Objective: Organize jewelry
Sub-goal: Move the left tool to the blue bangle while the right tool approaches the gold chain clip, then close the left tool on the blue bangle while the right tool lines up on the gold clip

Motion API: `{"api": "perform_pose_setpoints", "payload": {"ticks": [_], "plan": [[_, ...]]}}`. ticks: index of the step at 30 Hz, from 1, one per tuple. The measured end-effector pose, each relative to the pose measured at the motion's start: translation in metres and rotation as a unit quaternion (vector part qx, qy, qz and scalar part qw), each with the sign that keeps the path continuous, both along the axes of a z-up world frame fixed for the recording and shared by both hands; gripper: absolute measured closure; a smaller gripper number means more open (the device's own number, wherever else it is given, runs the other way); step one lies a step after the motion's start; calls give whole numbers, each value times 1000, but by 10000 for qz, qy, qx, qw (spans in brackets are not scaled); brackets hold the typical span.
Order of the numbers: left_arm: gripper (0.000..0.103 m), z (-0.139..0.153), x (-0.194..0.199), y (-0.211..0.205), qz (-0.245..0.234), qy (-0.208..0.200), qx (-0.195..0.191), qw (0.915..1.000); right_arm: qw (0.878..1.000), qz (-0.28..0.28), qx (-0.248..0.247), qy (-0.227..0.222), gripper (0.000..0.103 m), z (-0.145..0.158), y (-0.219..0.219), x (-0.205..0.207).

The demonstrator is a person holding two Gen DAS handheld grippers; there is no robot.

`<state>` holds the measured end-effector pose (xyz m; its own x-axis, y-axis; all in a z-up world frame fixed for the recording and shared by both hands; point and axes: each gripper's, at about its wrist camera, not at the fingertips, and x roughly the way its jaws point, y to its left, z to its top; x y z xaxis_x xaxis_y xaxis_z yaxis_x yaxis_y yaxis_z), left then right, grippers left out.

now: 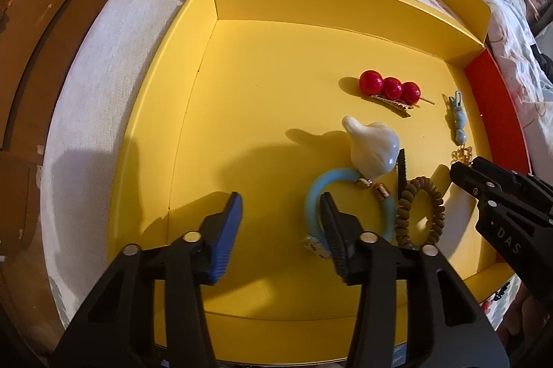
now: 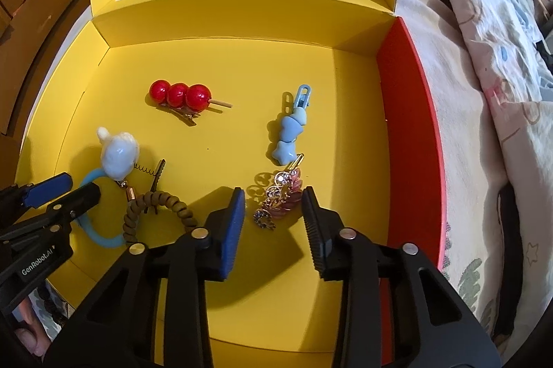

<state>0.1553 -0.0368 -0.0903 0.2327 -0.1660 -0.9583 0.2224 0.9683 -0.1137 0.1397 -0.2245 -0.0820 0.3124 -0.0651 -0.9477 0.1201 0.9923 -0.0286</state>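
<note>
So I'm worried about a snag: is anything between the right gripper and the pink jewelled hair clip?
Nothing visible. The pink jewelled hair clip lies on the yellow box floor between the right gripper's open fingers. The blue hair clip sits just beyond its far end; the brown spiral hair tie lies off to the left.

A home bedroom: the open yellow box (image 2: 214, 60) lies on a bed with a pale woven cover (image 1: 103, 84), a rumpled printed quilt (image 2: 484, 32) is heaped on the right, and brown wooden cupboards (image 1: 45, 15) with drawers stand along the left.
</note>
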Motion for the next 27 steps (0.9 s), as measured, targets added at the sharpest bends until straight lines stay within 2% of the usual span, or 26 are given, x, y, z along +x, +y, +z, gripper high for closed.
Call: {"api": "perform_pose_setpoints", "payload": {"ticks": [3, 10, 18, 27], "plan": [[73, 1, 0, 0, -27, 33, -90, 10000, 10000, -12, 6, 1, 73, 0, -2, 0], [89, 2, 1, -7, -68, 94, -271, 9996, 10000, -54, 24, 12, 78, 1, -3, -2], [93, 3, 0, -8, -56, 136, -501, 9986, 9998, -132, 123, 25, 83, 2, -8, -2], [94, 14, -2, -7, -79, -13, -582, 9983, 9995, -185, 234, -83, 86, 9, -13, -4]]}}
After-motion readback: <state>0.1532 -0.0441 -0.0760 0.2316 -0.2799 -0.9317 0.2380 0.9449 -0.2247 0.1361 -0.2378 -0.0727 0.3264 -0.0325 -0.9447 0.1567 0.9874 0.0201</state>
